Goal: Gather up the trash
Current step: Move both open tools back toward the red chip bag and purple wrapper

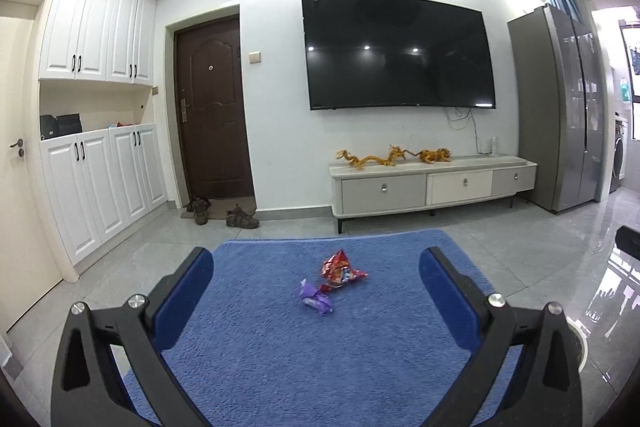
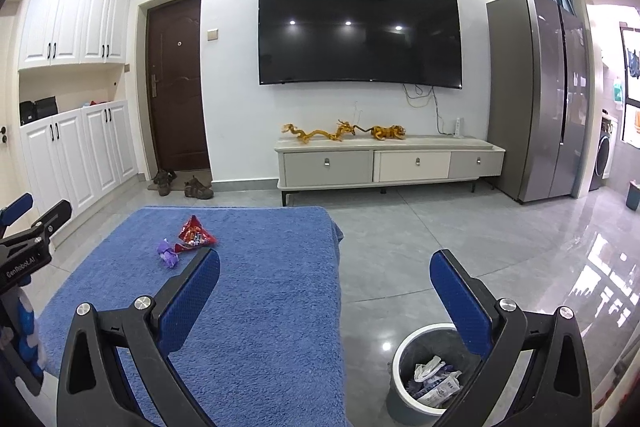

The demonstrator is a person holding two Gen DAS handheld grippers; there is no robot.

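A red crumpled snack wrapper and a purple wrapper lie close together on a blue towel-covered table. My left gripper is open and empty, held above the table with both wrappers ahead between its fingers. In the right wrist view the red wrapper and the purple wrapper lie to the front left. My right gripper is open and empty over the table's right edge. A grey trash bin holding crumpled packaging stands on the floor below right. The left gripper shows at the left edge.
A TV cabinet with golden dragon figures stands against the far wall under a wall TV. A fridge is at the right, white cupboards and a brown door with shoes at the left. Grey tile floor surrounds the table.
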